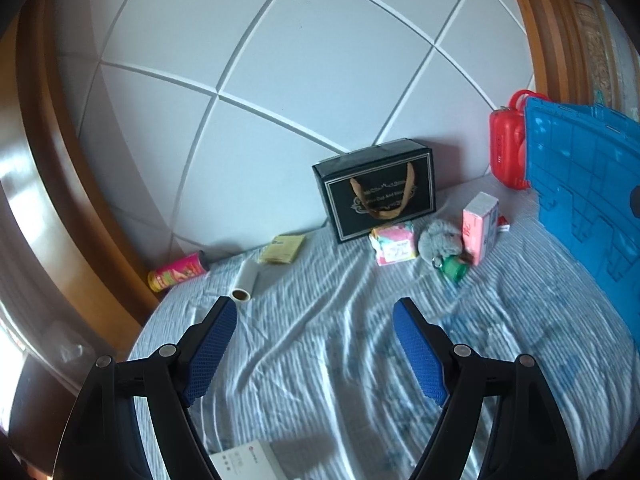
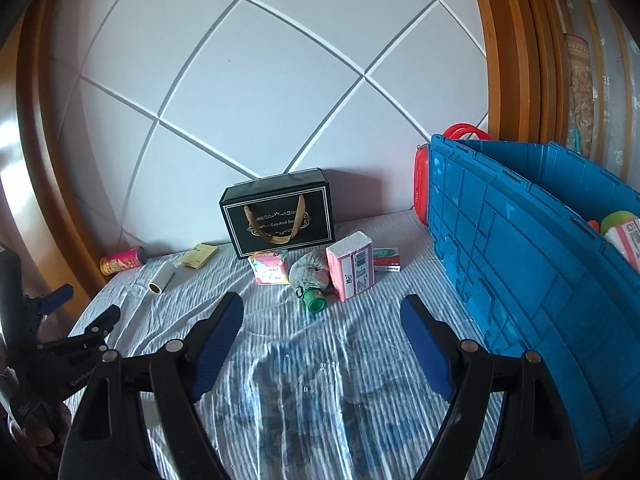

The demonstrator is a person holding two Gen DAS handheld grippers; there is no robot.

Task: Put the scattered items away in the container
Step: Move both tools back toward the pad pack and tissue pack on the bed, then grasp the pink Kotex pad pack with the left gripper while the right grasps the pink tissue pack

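scattered items lie on the striped bedsheet [image 2: 320, 360] by the headboard: a pink tissue pack [image 2: 351, 265], grey plush toy [image 2: 310, 272], green bottle [image 2: 314, 303], pink pouch [image 2: 270, 267], black gift bag [image 2: 278, 212], paper roll [image 2: 162, 277] and snack can [image 2: 122, 260]. blue crate [image 2: 520, 248] stands at the right, already holding a few things. left gripper [image 1: 314, 308] and right gripper [image 2: 322, 305] both hover with jaws spread wide, holding nothing.

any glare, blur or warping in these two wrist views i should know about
Left wrist view: fisheye bends the headboard seams, glare whitens the left edge, and the blue crate at right looks soft. Right wrist view: same curved seams on the wood frame, a bright patch at far left, and the black gift box reads fairly sharp.
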